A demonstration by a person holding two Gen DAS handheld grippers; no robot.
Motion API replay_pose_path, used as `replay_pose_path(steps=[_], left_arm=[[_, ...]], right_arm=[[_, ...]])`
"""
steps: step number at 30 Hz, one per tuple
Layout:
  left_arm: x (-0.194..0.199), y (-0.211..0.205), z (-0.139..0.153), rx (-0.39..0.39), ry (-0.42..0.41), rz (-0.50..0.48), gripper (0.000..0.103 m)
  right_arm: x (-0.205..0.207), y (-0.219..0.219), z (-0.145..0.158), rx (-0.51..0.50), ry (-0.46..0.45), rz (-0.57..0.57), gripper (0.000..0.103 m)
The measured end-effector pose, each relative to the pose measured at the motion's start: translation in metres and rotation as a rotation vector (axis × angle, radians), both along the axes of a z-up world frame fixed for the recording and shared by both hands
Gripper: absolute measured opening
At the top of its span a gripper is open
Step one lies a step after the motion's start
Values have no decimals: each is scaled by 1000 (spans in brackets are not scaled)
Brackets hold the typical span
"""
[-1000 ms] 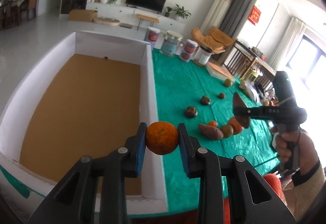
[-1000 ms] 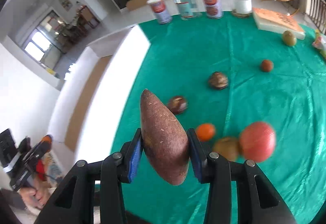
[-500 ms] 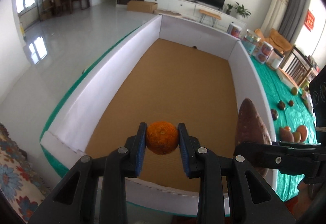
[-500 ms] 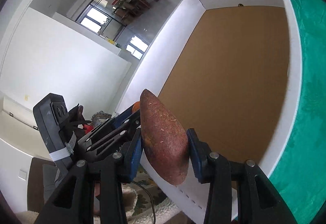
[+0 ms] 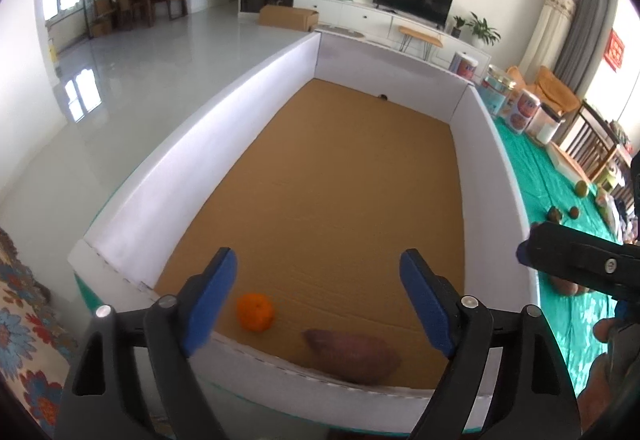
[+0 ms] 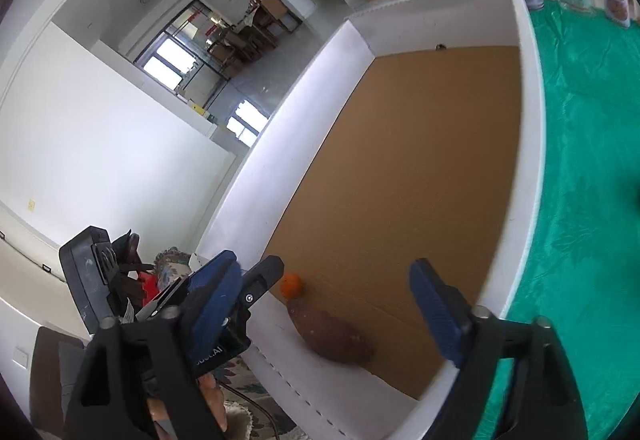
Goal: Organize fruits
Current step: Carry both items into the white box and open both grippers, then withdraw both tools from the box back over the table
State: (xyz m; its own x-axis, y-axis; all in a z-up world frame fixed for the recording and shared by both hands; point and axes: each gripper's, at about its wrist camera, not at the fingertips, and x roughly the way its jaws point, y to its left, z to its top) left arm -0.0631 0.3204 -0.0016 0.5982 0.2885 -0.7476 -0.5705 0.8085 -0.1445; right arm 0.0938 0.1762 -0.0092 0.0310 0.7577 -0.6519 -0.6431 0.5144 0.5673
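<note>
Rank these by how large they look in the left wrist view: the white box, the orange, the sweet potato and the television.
1. white box, by far the largest.
2. sweet potato.
3. television; it looks small only because it is far away.
4. orange, smallest.

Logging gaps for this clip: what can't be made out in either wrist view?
- Sweet potato: motion-blurred in both views; its near end sits behind the box wall in the left view.
- Fruits on the green cloth: too small to identify; some hidden by the right tool.
- Right view: cloth fruits not visible.
</note>
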Motion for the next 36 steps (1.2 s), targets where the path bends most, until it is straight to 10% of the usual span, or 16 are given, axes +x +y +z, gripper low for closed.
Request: replay_pose_path(steps=[10, 19, 26, 36], left_arm=[[34, -133, 24, 30, -98, -320, 93], [98, -259, -22, -7, 7, -612, 95], [127, -262, -77, 91, 68, -533, 95], [137, -257, -100, 114, 128, -504, 100]], right_arm=[[-20, -209, -7, -300, -276, -324, 103], [13, -359, -39, -818, -461, -804, 103], [17, -387, -75, -578, -379, -855, 103], [20, -389, -98, -533, -342, -838, 103]])
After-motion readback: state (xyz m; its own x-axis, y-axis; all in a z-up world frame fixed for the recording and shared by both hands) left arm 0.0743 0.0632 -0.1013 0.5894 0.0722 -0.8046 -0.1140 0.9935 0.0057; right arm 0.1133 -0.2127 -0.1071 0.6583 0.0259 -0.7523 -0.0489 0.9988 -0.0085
